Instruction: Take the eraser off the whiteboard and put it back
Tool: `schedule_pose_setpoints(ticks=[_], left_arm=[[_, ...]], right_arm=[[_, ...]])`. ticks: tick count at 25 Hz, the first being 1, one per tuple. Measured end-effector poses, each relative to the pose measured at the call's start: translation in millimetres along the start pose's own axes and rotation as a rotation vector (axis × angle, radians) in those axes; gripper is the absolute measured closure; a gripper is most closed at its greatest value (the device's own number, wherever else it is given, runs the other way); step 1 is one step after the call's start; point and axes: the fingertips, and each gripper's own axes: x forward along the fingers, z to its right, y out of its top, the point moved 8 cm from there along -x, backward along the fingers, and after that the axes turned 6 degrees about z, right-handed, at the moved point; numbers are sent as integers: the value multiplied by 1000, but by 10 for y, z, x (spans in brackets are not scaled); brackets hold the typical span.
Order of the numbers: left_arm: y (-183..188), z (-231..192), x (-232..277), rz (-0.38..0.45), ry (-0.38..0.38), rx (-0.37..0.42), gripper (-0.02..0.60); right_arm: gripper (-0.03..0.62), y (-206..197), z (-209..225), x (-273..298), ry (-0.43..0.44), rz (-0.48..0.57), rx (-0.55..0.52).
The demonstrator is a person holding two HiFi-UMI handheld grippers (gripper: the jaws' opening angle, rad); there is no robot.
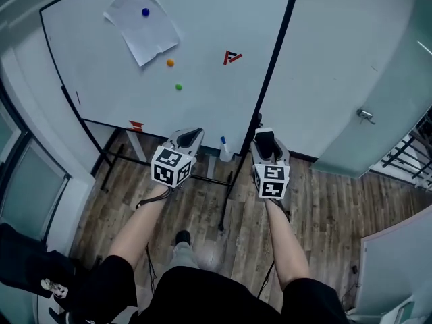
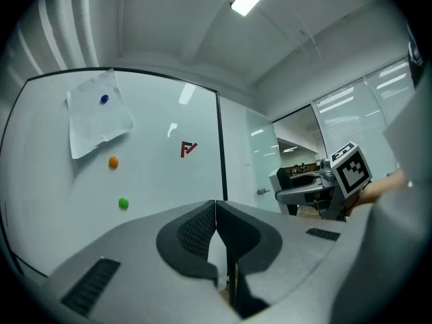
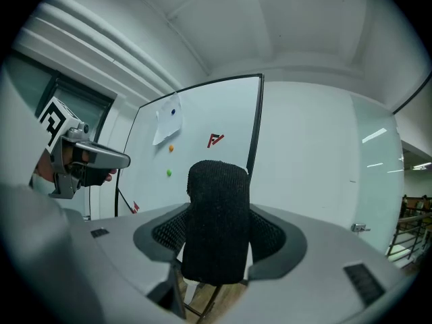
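A black felt eraser (image 3: 217, 221) stands upright between the jaws of my right gripper (image 3: 217, 245), and the pads press on its sides. In the head view the eraser (image 1: 264, 143) shows as a dark block in the right gripper (image 1: 265, 139), just right of the whiteboard's (image 1: 216, 25) black side frame and short of it. My left gripper (image 2: 216, 229) is shut with nothing in it; it points at the lower part of the board (image 2: 155, 181). In the head view the left gripper (image 1: 191, 138) hangs beside the right one, in front of the board's bottom edge.
A sheet of paper (image 1: 142, 22) under a blue magnet, an orange magnet (image 1: 170, 63), a green magnet (image 1: 179, 86) and a red logo (image 1: 231, 57) are on the board. A spray bottle (image 1: 225, 150) stands at its foot. The stand's legs (image 1: 223, 208) spread over wood floor. A glass door handle (image 1: 366, 115) is right.
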Motion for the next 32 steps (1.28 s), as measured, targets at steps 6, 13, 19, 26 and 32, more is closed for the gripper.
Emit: schedule_pose_setpoints(ticks=[6,13,19,26,32], left_arm=[[108,-539,479,11,-46,13,558],[90,-1126,804,4,-78,21,558],[33,-1539,1037,-2,-97,20,558],[-39,-1842,1271,-8,-124,20,558],[-123,-1957,1447,-14,-160,16,558]], right_arm=[[324,233,-23,709,-37,15,-10],[324,344,-120,1416,-78,22,-24],[324,380,-200,1858,-114,19,-8],[324,303,-190,2214,-162,-9,6],[324,250,-199,2338,-216,-3,-5]])
